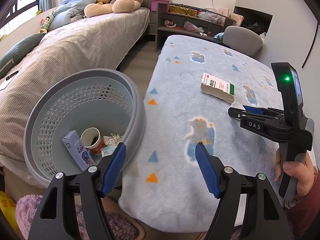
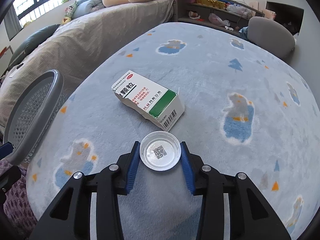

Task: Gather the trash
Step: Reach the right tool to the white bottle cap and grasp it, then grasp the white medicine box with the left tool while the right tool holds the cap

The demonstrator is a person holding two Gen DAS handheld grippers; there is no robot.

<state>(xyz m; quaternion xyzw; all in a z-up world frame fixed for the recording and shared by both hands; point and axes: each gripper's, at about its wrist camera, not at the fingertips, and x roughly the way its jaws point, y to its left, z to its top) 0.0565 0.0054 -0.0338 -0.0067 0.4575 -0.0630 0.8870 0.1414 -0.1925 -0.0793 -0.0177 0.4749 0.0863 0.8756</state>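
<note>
Right gripper [image 2: 160, 156] clamped on a round clear plastic lid [image 2: 160, 153]; left gripper [image 1: 161, 150] spread wide and empty.

The lid, printed with a QR code, lies on the pale blue fleece blanket [image 2: 210, 92] between the right gripper's blue pads [image 2: 133, 166], which press its rim from both sides. Just beyond the fingertips lies a torn white and green cardboard medicine box [image 2: 148, 98]. To the left gripper's left stands a grey perforated plastic basket [image 1: 50, 116] holding a paper cup [image 1: 93, 140] and a small purple carton [image 1: 78, 150].
</note>
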